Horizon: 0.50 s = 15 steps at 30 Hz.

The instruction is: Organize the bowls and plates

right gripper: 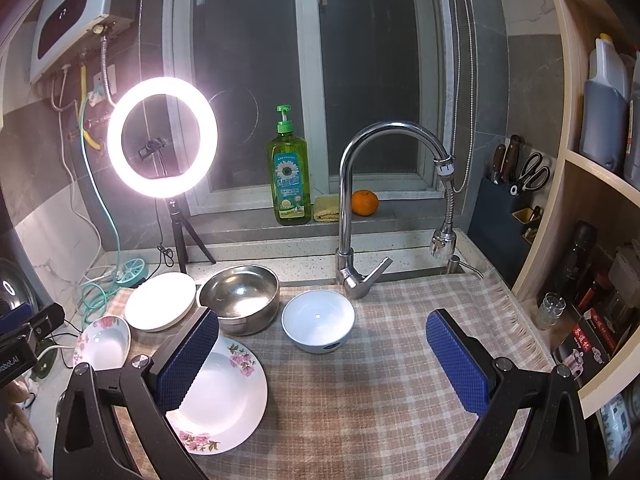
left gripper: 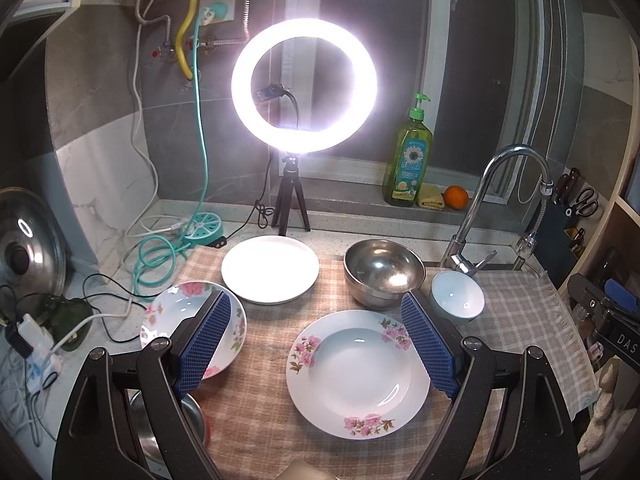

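Observation:
On a checked cloth point(left gripper: 260, 400) lie a large floral plate point(left gripper: 356, 372), a second floral plate point(left gripper: 176, 320) at the left, a plain white plate point(left gripper: 270, 268), a steel bowl point(left gripper: 382, 272) and a pale blue bowl point(left gripper: 456, 296). My left gripper point(left gripper: 316, 340) is open and empty, hovering above the large floral plate. My right gripper point(right gripper: 322, 356) is open and empty, above the cloth just in front of the pale blue bowl point(right gripper: 318, 320). The right wrist view also shows the large floral plate point(right gripper: 228, 396), the steel bowl point(right gripper: 240, 296) and the white plate point(right gripper: 160, 300).
A lit ring light on a tripod point(left gripper: 304, 84) stands behind the plates. A faucet point(right gripper: 360, 200), a green soap bottle point(right gripper: 290, 176) and an orange point(right gripper: 365, 203) are at the back. Another steel bowl point(left gripper: 172, 428) sits low left. Cables point(left gripper: 152, 256) lie left; shelves point(right gripper: 600, 240) stand right.

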{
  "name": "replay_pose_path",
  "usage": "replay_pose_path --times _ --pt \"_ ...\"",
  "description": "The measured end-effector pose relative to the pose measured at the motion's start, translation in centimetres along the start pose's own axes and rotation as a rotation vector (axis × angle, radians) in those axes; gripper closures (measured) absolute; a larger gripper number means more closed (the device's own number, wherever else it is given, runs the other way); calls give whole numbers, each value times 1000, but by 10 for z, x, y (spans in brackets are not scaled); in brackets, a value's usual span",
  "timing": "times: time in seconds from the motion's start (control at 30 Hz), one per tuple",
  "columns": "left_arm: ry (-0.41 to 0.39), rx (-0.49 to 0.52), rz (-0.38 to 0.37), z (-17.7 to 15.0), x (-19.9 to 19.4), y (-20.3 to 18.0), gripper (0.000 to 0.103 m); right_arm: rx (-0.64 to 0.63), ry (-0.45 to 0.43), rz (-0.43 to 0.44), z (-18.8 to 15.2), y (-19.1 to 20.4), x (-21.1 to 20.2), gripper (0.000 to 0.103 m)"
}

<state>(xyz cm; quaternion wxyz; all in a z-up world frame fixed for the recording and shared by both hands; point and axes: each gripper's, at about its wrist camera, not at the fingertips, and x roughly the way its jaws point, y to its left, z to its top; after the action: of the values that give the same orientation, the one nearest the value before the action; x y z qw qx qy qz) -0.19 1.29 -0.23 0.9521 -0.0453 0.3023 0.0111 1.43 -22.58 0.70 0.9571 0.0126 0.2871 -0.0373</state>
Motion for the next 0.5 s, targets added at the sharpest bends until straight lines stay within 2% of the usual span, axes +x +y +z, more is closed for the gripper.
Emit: replay_pose_path --times 0.5 --pt "-1 5 -3 4 3 -2 15 2 -2 -2 0 0 1 0"
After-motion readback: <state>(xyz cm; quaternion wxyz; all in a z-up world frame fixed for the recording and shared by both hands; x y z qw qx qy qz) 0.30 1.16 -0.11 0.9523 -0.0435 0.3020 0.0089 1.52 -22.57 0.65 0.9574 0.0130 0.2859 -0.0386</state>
